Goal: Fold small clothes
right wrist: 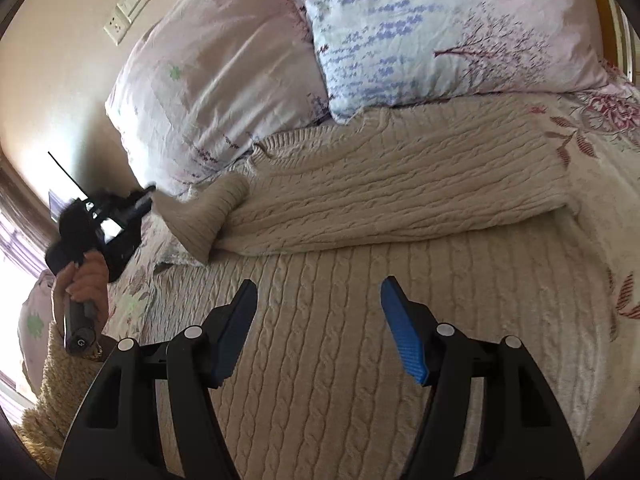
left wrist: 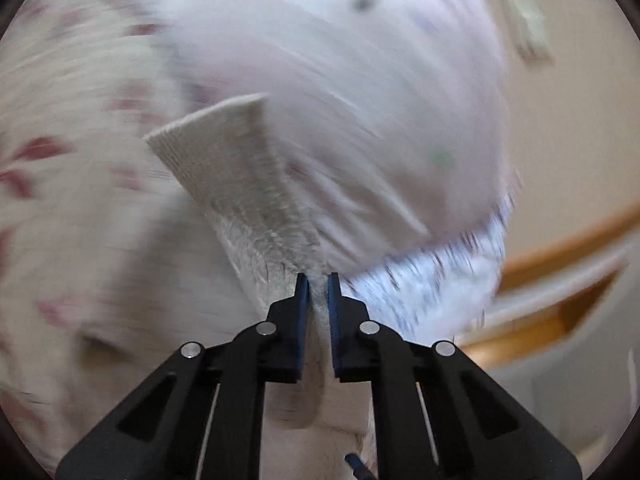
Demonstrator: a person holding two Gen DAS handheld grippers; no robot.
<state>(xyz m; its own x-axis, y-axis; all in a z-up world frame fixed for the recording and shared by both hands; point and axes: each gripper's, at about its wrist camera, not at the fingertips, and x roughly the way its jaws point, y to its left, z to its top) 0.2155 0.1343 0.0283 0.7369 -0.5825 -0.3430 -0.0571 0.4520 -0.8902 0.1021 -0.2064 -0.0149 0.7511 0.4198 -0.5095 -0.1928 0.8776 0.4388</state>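
A cream cable-knit sweater [right wrist: 400,184] lies spread across the bed, its body reaching under my right gripper [right wrist: 319,282], which hovers open over the knit with nothing between its blue pads. In the left wrist view, which is heavily blurred, my left gripper [left wrist: 318,278] is shut on the sweater's sleeve, and the ribbed cuff [left wrist: 224,168] sticks up past the fingertips. From the right wrist view, that left gripper [right wrist: 150,191] appears at the left, gripped by a hand [right wrist: 86,276], holding the sleeve [right wrist: 204,216] lifted beside the sweater body.
Two pillows lean at the head of the bed, a pale pink one [right wrist: 208,80] and a white one with blue and pink print [right wrist: 440,32]. The floral bedsheet [right wrist: 592,148] shows at the right. Wall sockets [right wrist: 126,10] and a wooden bed frame [left wrist: 560,252] border the bed.
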